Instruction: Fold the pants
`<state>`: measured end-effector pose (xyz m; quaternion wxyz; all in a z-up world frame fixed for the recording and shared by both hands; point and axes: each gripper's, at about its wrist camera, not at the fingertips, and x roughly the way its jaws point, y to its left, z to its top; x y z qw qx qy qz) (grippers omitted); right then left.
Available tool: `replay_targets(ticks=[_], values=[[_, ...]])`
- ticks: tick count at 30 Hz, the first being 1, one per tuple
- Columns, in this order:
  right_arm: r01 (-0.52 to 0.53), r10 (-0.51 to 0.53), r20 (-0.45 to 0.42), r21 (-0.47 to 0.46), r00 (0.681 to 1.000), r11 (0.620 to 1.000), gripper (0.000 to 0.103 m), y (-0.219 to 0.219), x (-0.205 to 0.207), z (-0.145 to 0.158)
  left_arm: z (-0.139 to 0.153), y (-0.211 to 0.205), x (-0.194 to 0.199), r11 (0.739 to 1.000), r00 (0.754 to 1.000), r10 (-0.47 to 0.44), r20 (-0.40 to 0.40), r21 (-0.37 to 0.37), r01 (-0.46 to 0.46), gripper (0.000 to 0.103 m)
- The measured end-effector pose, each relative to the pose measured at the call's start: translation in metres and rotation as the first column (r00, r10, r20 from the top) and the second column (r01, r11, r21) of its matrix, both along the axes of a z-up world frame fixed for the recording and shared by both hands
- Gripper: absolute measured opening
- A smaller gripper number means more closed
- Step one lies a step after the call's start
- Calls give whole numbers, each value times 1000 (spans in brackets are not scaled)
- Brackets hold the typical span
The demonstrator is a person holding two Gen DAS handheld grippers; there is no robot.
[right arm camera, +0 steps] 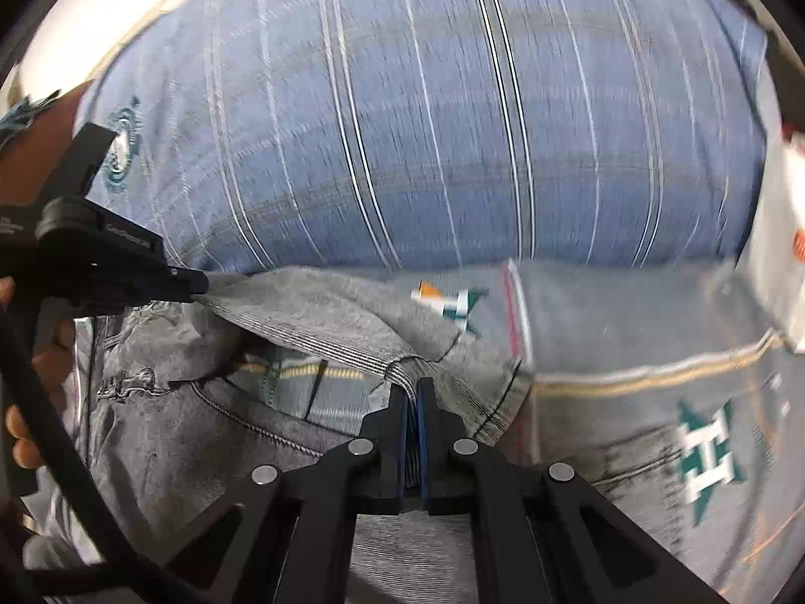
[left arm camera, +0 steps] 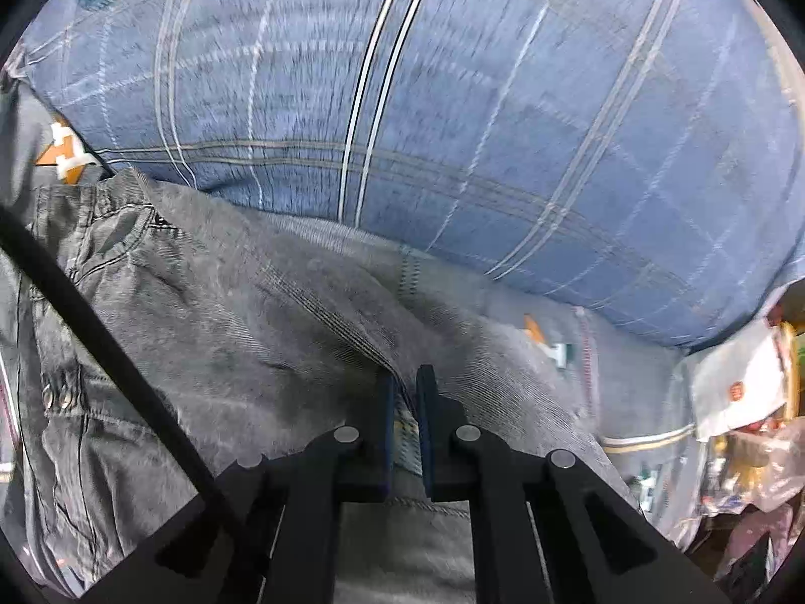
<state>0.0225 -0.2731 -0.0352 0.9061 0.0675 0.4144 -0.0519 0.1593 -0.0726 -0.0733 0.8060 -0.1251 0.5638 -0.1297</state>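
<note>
Grey pants [left arm camera: 211,312] lie crumpled on a bed, waistband and pocket towards the left. In the left wrist view my left gripper [left arm camera: 405,387] is shut on a stitched hem edge of the pants, with cloth pinched between its dark pads. From the right wrist view, the same left gripper [right arm camera: 198,286] shows at the left, gripping one end of the lifted hem. My right gripper [right arm camera: 413,395] is shut on the other end of that hem, on the pants [right arm camera: 312,312]. The hem sags between the two grippers, raised off the rest of the cloth.
A blue plaid bedcover [left arm camera: 453,100] fills the far side in both views. A grey blanket [right arm camera: 629,332] with green and orange logos lies under the pants. A hand [right arm camera: 45,352] and black cable [right arm camera: 55,428] sit at the left. Bags and clutter [left arm camera: 744,402] are at the right.
</note>
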Motion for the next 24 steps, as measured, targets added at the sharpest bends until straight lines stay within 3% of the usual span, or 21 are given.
replay_targets(ticks=[5,8,11,15,18,20,22,24], values=[[-38,39,24,-37,999,999,3,0,-20,15,14,18,-41,998,999,12,30,-67,-10,8],[-46,47,27,-41,999,998,3,1,-29,15,-3,26,-61,997,998,9,-55,-77,-13,8],[-40,40,-9,-22,999,999,3,2,-49,2,-15,32,-80,992,996,-5,-90,-129,-7,6],[-36,36,-4,-40,999,999,3,11,-80,2,-17,42,-121,981,999,-42,-35,-188,35,6],[-43,42,-20,-17,999,999,3,20,-98,-9,-41,43,-139,990,997,-68,-28,-127,64,6],[-71,63,-133,-58,989,996,3,37,-98,-40,-77,42,-142,993,989,-89,-117,-86,80,6],[-83,63,-153,-124,986,989,3,48,-100,-47,-98,48,-144,990,980,-79,-183,-128,56,6],[-86,68,-117,-156,991,984,3,55,-106,-38,-103,54,-145,977,978,-100,-182,-205,62,6]])
